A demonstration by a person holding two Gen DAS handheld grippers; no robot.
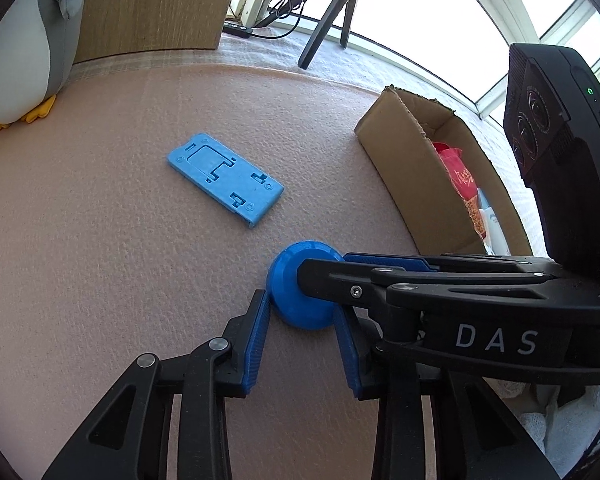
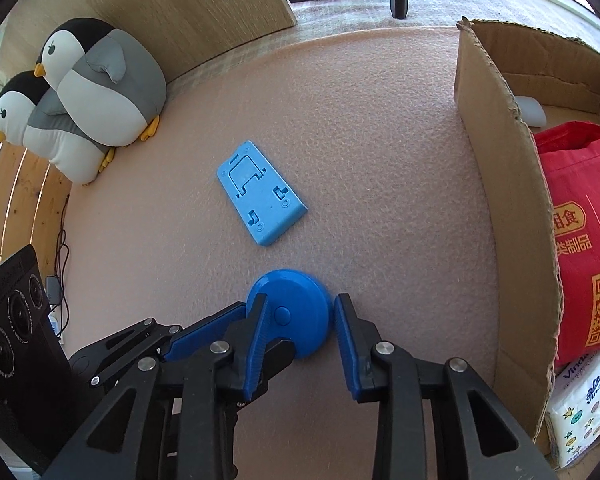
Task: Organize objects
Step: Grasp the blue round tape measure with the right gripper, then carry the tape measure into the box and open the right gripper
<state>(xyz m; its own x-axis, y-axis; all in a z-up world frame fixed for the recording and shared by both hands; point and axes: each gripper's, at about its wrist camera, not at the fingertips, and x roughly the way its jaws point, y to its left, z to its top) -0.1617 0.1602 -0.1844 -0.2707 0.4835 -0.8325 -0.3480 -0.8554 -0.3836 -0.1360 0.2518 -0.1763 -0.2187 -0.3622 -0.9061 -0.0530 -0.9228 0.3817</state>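
A round blue disc [image 2: 290, 314] lies on the pink mat [image 2: 360, 168], between the fingers of both the left gripper [image 1: 300, 320] and the right gripper [image 2: 296, 320]. Each gripper's jaws stand slightly apart around it; whether the pads press it I cannot tell. A light-blue flat plate [image 2: 260, 196] lies nearby.

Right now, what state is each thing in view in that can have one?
Blue disc: flat on the mat, between both grippers' fingers.
Light blue plate: flat on the mat, untouched.
Cardboard box: open, holding a red bag.
Two penguin plushes: leaning together.
Left gripper: grip unclear.
Right gripper: grip unclear.
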